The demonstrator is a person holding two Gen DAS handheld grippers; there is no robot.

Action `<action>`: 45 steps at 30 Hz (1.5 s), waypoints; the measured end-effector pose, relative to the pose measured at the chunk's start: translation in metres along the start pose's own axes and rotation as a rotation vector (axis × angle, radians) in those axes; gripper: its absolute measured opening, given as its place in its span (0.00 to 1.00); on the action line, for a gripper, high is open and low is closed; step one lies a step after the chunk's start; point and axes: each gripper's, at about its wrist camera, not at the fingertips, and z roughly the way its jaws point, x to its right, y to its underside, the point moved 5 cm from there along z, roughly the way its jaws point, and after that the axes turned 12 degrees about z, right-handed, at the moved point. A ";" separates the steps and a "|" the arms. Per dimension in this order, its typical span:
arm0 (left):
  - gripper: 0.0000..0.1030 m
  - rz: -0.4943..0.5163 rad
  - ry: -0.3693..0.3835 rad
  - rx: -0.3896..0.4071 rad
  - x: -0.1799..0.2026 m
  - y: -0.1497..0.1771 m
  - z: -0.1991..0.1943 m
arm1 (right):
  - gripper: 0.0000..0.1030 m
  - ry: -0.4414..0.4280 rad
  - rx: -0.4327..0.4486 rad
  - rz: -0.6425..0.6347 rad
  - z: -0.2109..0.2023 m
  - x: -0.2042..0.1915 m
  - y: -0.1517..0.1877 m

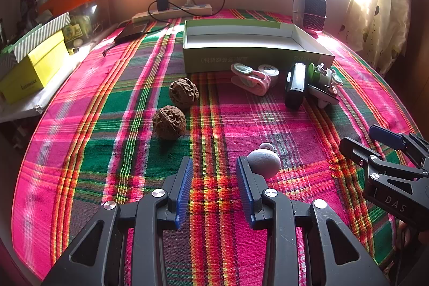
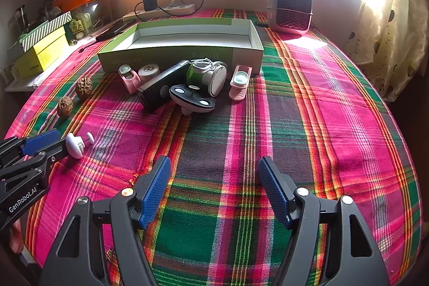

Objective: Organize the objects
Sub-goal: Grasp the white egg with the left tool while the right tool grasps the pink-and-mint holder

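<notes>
My left gripper (image 1: pixel 214 161) hangs open over the plaid cloth with nothing between its blue pads. A small white knobbed piece (image 1: pixel 264 162) lies just outside its right finger, seen as white knobbed piece (image 2: pixel 76 145) at the tip of the left gripper (image 2: pixel 60 140). Two walnuts (image 1: pixel 177 106) sit ahead to the left. My right gripper (image 2: pixel 214 161) stands wide open above bare cloth. Ahead of it lie a black device (image 2: pixel 161 87), a black oval gadget (image 2: pixel 191 99), a green-and-white reel (image 2: pixel 207 75) and pink clips (image 2: pixel 240 82). Behind them stands an open green box (image 2: pixel 187 55), empty.
A small heater (image 2: pixel 291 7) stands at the back right. A power strip with a charger (image 2: pixel 161 8) lies along the back wall. Yellow and striped boxes (image 1: pixel 34 63) are stacked off the table's left edge. A curtain (image 2: pixel 388 31) hangs at the right.
</notes>
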 end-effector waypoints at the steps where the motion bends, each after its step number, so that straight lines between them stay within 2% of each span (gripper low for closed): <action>1: 0.30 0.000 0.001 0.000 0.000 0.000 0.000 | 0.66 -0.001 -0.002 -0.001 0.000 0.000 0.000; 11: 0.30 0.039 0.055 0.013 -0.003 0.005 -0.005 | 0.66 -0.026 -0.028 -0.031 -0.003 -0.002 0.001; 16: 0.32 0.077 0.127 0.023 0.001 0.007 -0.009 | 0.67 -0.042 -0.056 -0.062 -0.001 0.000 -0.001; 19: 0.33 0.084 0.196 0.026 0.003 0.009 -0.013 | 0.67 -0.045 -0.073 -0.077 -0.001 0.004 -0.002; 24: 0.33 0.137 0.246 0.035 0.017 0.008 -0.016 | 0.67 -0.032 -0.086 -0.064 0.002 0.017 -0.007; 27: 0.33 0.160 0.261 0.028 0.023 0.002 -0.012 | 0.67 -0.007 -0.072 -0.067 0.003 0.022 -0.013; 33: 0.33 0.169 0.244 0.017 0.025 -0.007 -0.003 | 0.67 -0.020 -0.081 -0.021 0.013 0.030 -0.028; 45: 0.33 0.143 0.241 0.019 0.016 -0.015 0.006 | 0.67 0.003 -0.093 0.008 0.046 0.033 -0.061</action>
